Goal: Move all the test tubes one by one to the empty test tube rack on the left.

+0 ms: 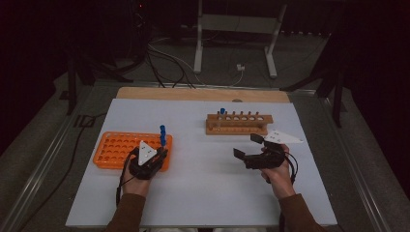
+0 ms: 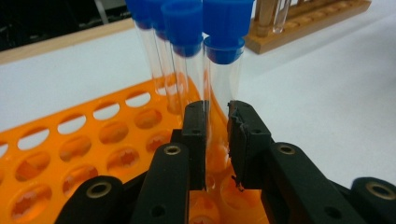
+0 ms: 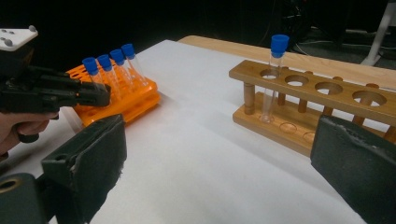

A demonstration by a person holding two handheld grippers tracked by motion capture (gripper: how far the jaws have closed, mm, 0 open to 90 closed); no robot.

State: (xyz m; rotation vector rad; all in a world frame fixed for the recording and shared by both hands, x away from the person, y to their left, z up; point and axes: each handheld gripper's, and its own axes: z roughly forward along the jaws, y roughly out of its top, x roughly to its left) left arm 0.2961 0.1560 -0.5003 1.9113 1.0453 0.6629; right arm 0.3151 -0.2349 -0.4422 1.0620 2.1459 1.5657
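High view: the left gripper [image 1: 162, 153] is working at the right end of the orange rack [image 1: 116, 147], near the table's left edge; the right gripper [image 1: 247, 146] is waiting, jaws wide, before the wooden rack [image 1: 237, 124].

Left gripper view: its jaws are clamping the nearest capped tube [image 2: 219, 93]. A tilted lift risks jamming it against neighbouring tubes [image 2: 180, 60].

Right gripper view: one tube [image 3: 274, 74] is standing in the wooden rack; misalignment could topple it.

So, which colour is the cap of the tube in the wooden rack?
Blue. The cap on the tube in the wooden rack shows best in the right gripper view.
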